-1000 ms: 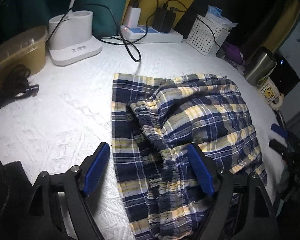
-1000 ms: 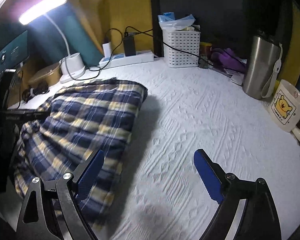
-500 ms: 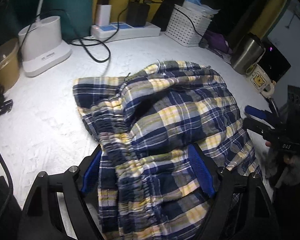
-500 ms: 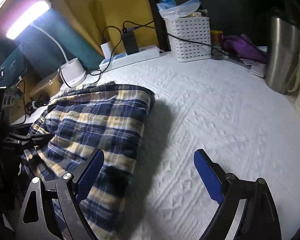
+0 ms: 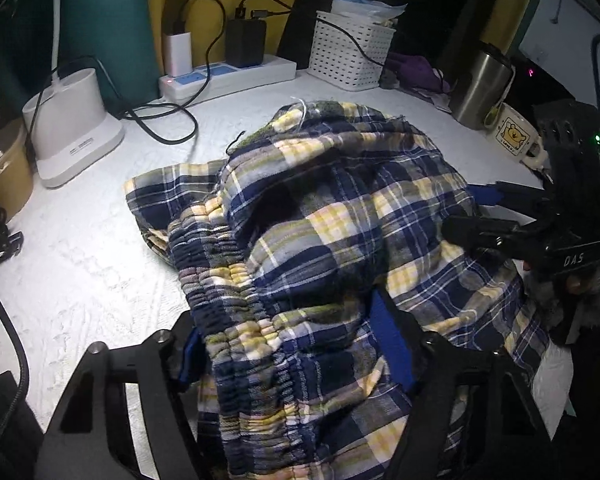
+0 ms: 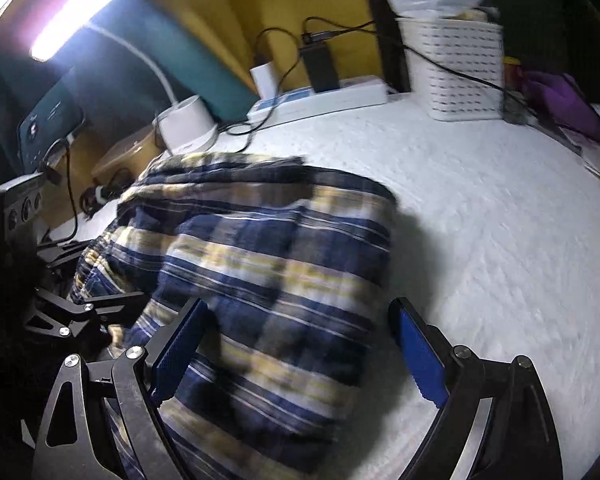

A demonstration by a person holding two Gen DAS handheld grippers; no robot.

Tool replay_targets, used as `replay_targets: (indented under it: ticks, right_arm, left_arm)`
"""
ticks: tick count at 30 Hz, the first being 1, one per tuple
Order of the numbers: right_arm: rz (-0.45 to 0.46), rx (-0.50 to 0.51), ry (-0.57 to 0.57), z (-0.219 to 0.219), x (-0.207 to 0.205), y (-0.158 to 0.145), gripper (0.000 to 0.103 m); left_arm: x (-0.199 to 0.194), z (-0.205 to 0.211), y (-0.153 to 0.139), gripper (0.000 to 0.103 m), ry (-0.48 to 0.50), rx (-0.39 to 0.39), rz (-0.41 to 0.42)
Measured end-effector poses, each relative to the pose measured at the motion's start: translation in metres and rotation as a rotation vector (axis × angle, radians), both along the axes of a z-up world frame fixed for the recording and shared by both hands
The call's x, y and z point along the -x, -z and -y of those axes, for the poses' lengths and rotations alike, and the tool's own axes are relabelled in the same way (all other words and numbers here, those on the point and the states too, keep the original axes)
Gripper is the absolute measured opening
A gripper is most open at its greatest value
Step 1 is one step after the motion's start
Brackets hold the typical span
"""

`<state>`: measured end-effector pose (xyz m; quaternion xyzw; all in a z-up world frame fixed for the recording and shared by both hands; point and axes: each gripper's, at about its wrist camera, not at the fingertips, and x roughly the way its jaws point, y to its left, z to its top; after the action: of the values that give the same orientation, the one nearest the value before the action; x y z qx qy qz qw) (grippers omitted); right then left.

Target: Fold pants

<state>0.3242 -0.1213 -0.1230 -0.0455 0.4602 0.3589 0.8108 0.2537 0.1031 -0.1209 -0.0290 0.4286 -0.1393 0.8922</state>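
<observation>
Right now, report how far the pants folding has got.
Done: nothing neat yet; the plaid pants lie bunched on the white cover. In hand: left tongs have been closing around the elastic waistband; right tongs gape over the far side. Left: flattening and every fold.

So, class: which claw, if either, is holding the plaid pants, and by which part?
The left claw has just been closing around the bunched elastic waistband of the plaid pants; a firm hold cannot be told. The right claw holds nothing.

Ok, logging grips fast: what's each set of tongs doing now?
Left tongs: just been closing, gripping plaid pants bunched between them.
Right tongs: open, holding nothing.
</observation>
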Motion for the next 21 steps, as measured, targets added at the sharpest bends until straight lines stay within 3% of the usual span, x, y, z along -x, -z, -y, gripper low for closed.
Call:
replay_targets:
  ticks: [3, 4, 5, 9, 11, 14, 21]
  right_arm:
    - [0.004, 0.012, -0.045, -0.015, 0.001, 0.004, 0.092]
    - [0.01, 0.022, -0.053, -0.018, 0.002, 0.005, 0.087]
    - [0.018, 0.03, -0.064, -0.023, 0.004, 0.006, 0.075]
    - [0.045, 0.059, -0.098, -0.034, 0.011, 0.009, 0.059]
    - [0.04, 0.048, -0.101, -0.032, 0.012, 0.009, 0.041]
    - [0.059, 0.045, -0.103, -0.032, 0.019, 0.006, 0.026]
    - [0.14, 0.018, -0.094, -0.028, 0.038, -0.017, 0.023]
  left_arm:
    - [0.0, 0.0, 0.0, 0.062, -0.009, -0.004, 0.006]
    - [0.0, 0.0, -0.001, 0.058, -0.012, -0.009, 0.01]
    - [0.001, 0.001, -0.001, 0.052, -0.011, -0.011, 0.012]
    - [0.003, 0.005, -0.002, 0.04, -0.002, 0.0, 0.022]
    - [0.005, 0.004, -0.003, 0.034, -0.004, 0.013, 0.024]
    - [0.011, 0.009, -0.007, 0.03, -0.004, -0.001, 0.044]
    - [0.028, 0.012, -0.028, 0.029, -0.018, 0.007, 0.104]
